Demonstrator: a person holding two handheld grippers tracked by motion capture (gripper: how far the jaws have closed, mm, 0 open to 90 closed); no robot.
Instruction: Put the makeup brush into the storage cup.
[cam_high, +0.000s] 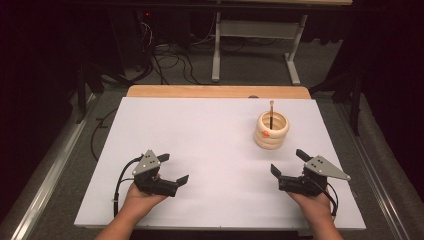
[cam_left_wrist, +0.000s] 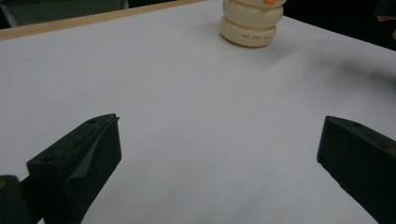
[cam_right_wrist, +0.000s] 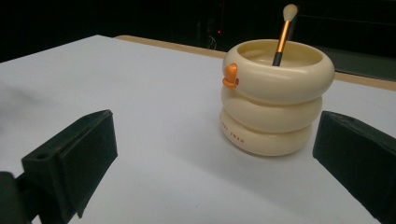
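The cream ringed plastic holder (cam_high: 271, 131), with a gold-handled brush (cam_high: 271, 114) stood upright inside, is seen at upper right of the white counter (cam_high: 200, 130). The left gripper (cam_high: 174, 168) and right gripper (cam_high: 287, 163) are held wide open, empty, at lower frame.

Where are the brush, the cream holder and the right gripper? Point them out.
brush (cam_right_wrist: 281, 39): right gripper view, orange handle.
cream holder (cam_right_wrist: 271, 109): right gripper view, middle ring.
right gripper (cam_high: 286, 164): high view, midway between fingertips.

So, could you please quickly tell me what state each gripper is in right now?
Left gripper: open, jaws wide apart, holding nothing, above the white table sheet.
Right gripper: open, holding nothing, aimed at the cream ringed holder.
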